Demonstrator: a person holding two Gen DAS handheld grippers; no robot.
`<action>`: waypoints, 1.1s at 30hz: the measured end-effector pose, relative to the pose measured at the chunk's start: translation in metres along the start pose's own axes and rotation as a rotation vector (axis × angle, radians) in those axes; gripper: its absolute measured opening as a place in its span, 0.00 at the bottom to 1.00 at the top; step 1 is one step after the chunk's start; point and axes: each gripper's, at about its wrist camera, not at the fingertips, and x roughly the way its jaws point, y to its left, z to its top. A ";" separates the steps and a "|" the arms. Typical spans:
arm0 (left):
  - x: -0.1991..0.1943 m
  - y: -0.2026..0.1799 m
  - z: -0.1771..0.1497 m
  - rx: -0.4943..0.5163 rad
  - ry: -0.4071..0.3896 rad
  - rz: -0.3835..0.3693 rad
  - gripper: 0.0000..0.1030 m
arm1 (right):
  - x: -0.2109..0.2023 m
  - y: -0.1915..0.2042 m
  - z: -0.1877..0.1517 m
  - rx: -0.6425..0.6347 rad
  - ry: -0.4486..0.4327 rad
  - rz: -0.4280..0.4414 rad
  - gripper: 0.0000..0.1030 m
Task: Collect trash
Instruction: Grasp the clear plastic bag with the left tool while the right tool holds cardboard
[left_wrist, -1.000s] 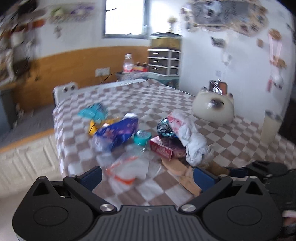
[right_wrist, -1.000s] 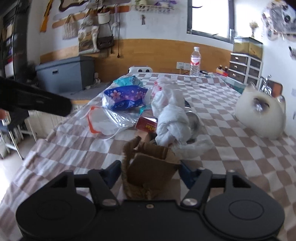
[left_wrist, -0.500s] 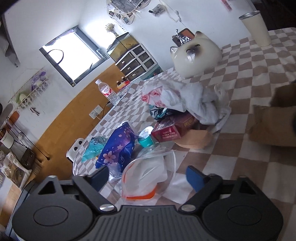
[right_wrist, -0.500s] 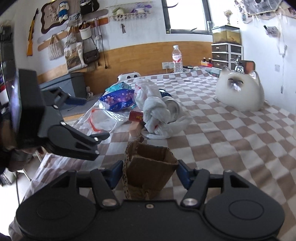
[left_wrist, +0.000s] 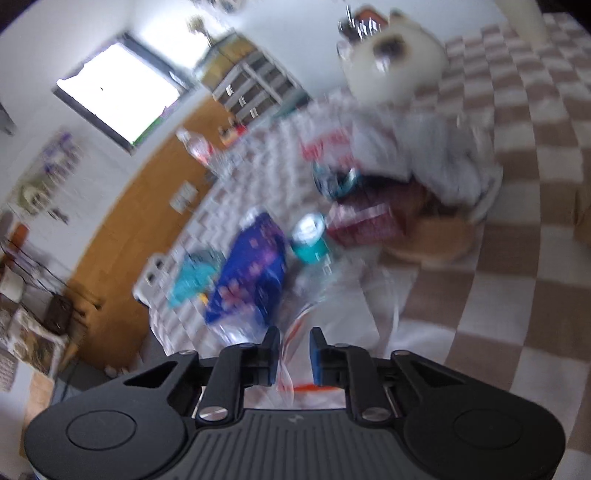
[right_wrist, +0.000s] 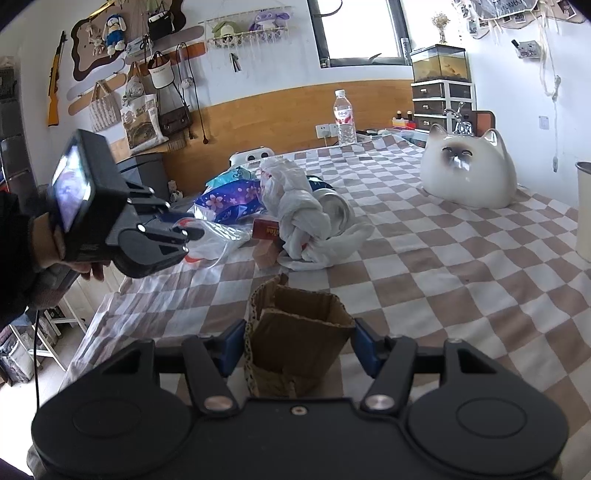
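Observation:
My left gripper (left_wrist: 293, 354) sits low at the near edge of the trash pile. Its jaws are closing, and a fold of the clear plastic bag (left_wrist: 347, 306) with orange trim stands in the narrow gap between them. The right wrist view shows the same left gripper (right_wrist: 195, 232) at the clear bag (right_wrist: 218, 240), held by a person's hand (right_wrist: 74, 266). My right gripper (right_wrist: 298, 334) is shut on a folded cardboard piece (right_wrist: 291, 354) above the tablecloth. The pile holds a blue flowered pouch (right_wrist: 229, 203), a red box (right_wrist: 266, 229), a knotted white bag (right_wrist: 299, 214) and a can (right_wrist: 334, 210).
A checkered cloth (right_wrist: 461, 277) covers the table. A white cat-shaped ornament (right_wrist: 469, 177) stands at the back right, a water bottle (right_wrist: 344, 118) at the far edge, a metal cup (right_wrist: 583, 210) at the right rim. The table's left edge drops to the floor.
My left gripper rolled, sank toward the clear bag and narrowed its jaws from wide open to a slim gap around the bag. The right gripper kept hold of the cardboard.

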 end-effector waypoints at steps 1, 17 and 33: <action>0.001 0.001 -0.001 -0.011 0.010 -0.001 0.18 | -0.001 -0.001 0.000 0.005 0.002 -0.001 0.60; -0.059 0.047 -0.041 -0.543 -0.070 -0.161 0.06 | 0.001 0.027 0.007 0.021 -0.011 -0.050 0.59; -0.152 0.059 -0.104 -0.753 -0.138 -0.134 0.05 | -0.015 0.096 0.019 -0.030 -0.089 -0.070 0.59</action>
